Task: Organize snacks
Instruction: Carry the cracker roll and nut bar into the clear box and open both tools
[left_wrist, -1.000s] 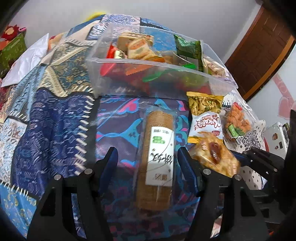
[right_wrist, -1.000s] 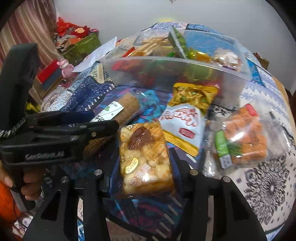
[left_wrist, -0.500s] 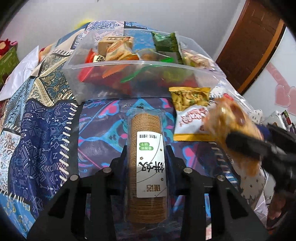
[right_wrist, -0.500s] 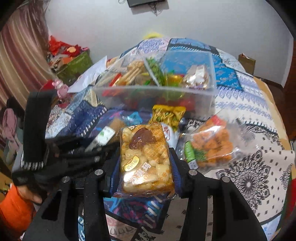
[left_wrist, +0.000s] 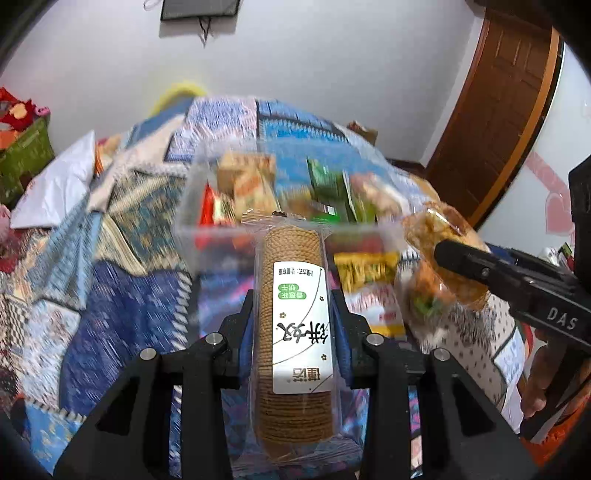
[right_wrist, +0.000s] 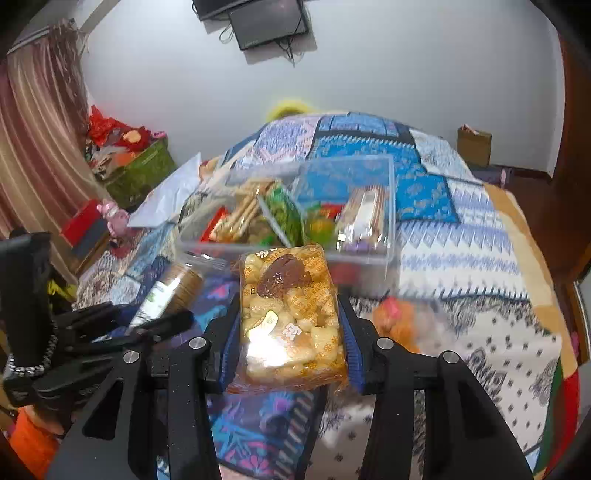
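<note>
Left wrist view. Left claw (left_wrist: 293, 314): closed on the biscuit roll (left_wrist: 293, 332), a clear-wrapped column of round brown biscuits with a white label, clamped at mid-length between the two blue-padded fingers (left_wrist: 246, 314) and raised off the quilt (left_wrist: 122, 310). Roll's far end overlaps the near wall of the clear plastic bin (left_wrist: 221, 236). Bin: stands on the patterned blue quilt, holding mixed packets in red, tan and green; contents blurred. Yellow snack packet (left_wrist: 365, 269) and a white-and-red packet (left_wrist: 380, 306): lying on the quilt just right of the roll, in front of the bin. Right claw (left_wrist: 439, 251): enters from the right edge, gripping the cracker pack (left_wrist: 436, 236), a clear bag of golden pieces held in the air beside the bin's right corner. Background: wooden door (left_wrist: 498, 122), white wall.

Right wrist view. Right claw (right_wrist: 291, 328): closed on the cracker pack (right_wrist: 290, 314), which shows pale puffed pieces and one dark brown piece near its far end; held level above the quilt (right_wrist: 461, 258), its far edge in front of the bin's near wall. Clear plastic bin (right_wrist: 388, 236): packets crowded on its left side and along the right wall. Orange snack bag (right_wrist: 397, 317): on the quilt right of the claw, blurred. Left claw (right_wrist: 181, 317): at lower left, carrying the biscuit roll (right_wrist: 173, 291).
</note>
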